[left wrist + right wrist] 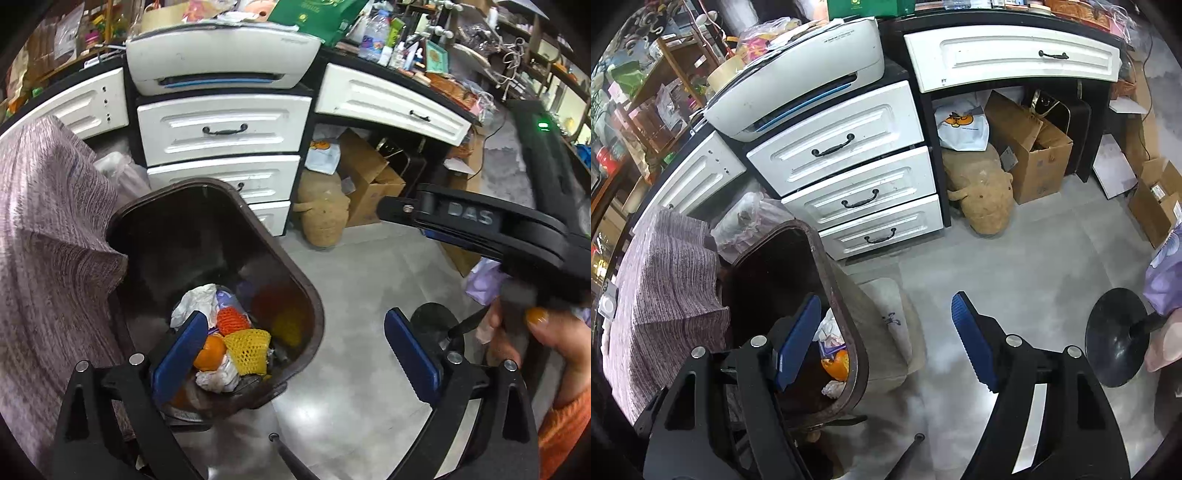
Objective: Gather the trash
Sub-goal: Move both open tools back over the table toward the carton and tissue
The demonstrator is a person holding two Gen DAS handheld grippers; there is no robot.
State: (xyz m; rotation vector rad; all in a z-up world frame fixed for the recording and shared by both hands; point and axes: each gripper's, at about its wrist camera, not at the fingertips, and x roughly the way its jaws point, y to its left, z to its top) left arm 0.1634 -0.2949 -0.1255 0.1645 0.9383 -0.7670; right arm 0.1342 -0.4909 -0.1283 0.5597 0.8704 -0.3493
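Left claw (295,350) spread wide, nothing between pads, over bin (122,225). Trash (245,349) lies at bin bottom, at 10 o'clock from claw centre, beside the left pad. Right claw (886,339) spread, empty, straddling bin rim. Risk: a low pad catching that rim could tip the bin.

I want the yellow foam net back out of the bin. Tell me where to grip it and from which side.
Grip the yellow foam net by its upper rim, coming straight down through the open top of the bin. It lies on top of the pile with its mesh edge raised, and the bin's walls block any sideways approach. The open left gripper looks best placed for this.
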